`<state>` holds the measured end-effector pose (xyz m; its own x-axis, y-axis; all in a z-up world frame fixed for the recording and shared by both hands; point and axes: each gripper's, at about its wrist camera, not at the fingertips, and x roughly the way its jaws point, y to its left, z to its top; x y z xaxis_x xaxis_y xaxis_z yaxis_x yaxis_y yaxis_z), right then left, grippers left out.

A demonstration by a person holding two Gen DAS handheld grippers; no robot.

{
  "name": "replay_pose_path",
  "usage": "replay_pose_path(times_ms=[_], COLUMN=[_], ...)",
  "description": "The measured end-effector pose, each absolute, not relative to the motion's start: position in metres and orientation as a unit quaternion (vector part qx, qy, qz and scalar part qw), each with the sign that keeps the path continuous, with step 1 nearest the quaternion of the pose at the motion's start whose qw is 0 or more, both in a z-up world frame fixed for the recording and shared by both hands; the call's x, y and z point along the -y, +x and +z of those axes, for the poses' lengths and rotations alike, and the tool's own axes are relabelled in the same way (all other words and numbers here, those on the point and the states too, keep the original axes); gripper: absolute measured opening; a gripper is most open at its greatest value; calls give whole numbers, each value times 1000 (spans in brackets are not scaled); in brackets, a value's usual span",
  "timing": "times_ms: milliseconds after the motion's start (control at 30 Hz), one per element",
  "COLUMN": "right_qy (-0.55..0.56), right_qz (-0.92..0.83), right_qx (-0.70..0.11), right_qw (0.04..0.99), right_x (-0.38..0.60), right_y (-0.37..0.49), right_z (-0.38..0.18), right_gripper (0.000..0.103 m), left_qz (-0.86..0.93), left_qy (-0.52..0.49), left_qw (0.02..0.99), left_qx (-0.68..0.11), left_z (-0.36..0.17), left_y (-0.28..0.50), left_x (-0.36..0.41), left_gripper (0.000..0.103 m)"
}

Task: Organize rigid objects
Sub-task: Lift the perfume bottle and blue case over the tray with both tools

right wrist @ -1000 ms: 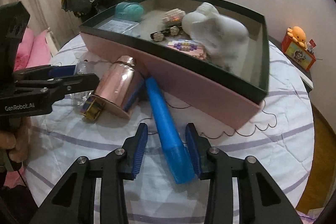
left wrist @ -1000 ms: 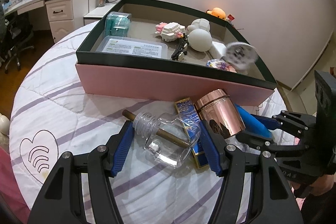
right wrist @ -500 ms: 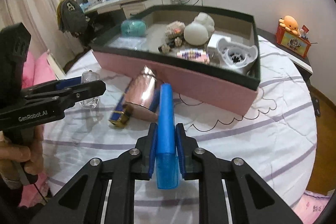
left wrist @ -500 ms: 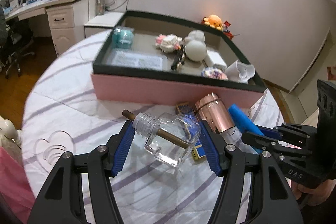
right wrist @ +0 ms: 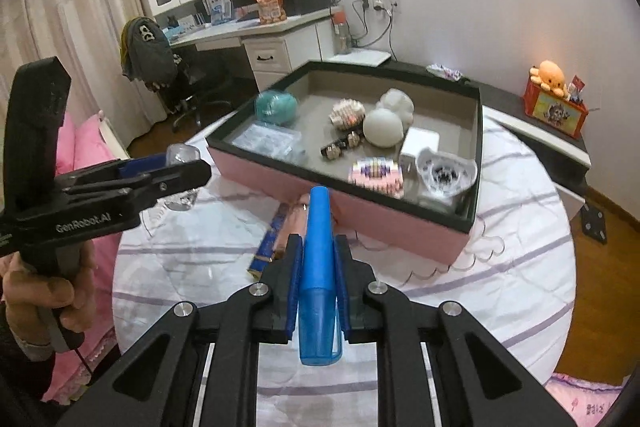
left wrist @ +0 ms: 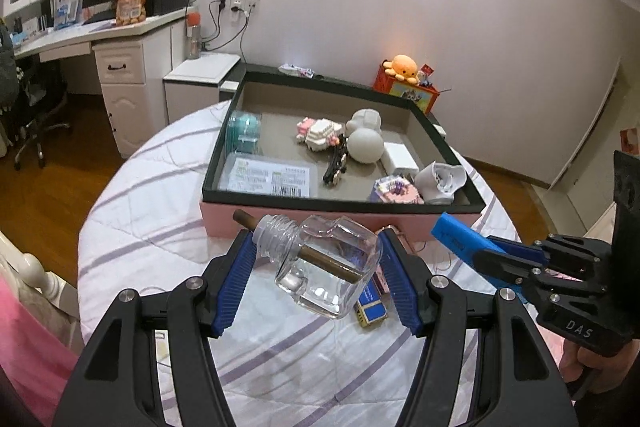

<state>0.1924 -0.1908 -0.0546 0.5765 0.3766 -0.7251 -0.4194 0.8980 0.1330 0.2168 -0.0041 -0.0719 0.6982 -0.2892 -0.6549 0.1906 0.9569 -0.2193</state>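
A clear glass bottle [left wrist: 340,259] with a brown stick through its neck hangs above the round quilted table, and my left gripper [left wrist: 317,245] is shut on it. My right gripper [right wrist: 318,241] is shut on a blue tube [right wrist: 319,267], also lifted off the table. In the left wrist view the tube [left wrist: 452,233] and the right gripper [left wrist: 486,253] show at the right. The left gripper [right wrist: 188,173] shows at the left of the right wrist view. The pink box with a dark rim [left wrist: 340,217] stands just beyond both.
A blue-and-gold pack [left wrist: 372,307] and a rose-gold canister [right wrist: 290,227] lie on the table in front of the box. Inside the box are a teal container [left wrist: 244,133], a white ball [left wrist: 364,145], block toys and a white cup [left wrist: 440,181]. A desk and chair stand far left.
The right gripper has shut on the blue tube. Both grippers have risen, lifting the bottle and the tube off the table, and the box now looks farther away.
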Motion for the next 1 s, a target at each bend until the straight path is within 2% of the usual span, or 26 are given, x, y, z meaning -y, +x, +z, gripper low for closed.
replay_pose_path(times_ms=[467, 767, 1000], right_qy=[-13, 20, 28], right_qz=[206, 162, 140], right_qx=[-356, -389, -406], right_qw=[911, 907, 902], right_x=[191, 210, 215], right_y=[262, 336, 360], right_z=[-16, -40, -58], right_gripper=[16, 16, 16], left_qz=[-131, -136, -148], left_qy=[-63, -53, -48], left_qw=[934, 925, 913], left_qx=[-327, -350, -377], left_z=[-34, -49, -70], left_y=[276, 340, 377], left_x=[11, 31, 50], left_gripper=[64, 64, 64])
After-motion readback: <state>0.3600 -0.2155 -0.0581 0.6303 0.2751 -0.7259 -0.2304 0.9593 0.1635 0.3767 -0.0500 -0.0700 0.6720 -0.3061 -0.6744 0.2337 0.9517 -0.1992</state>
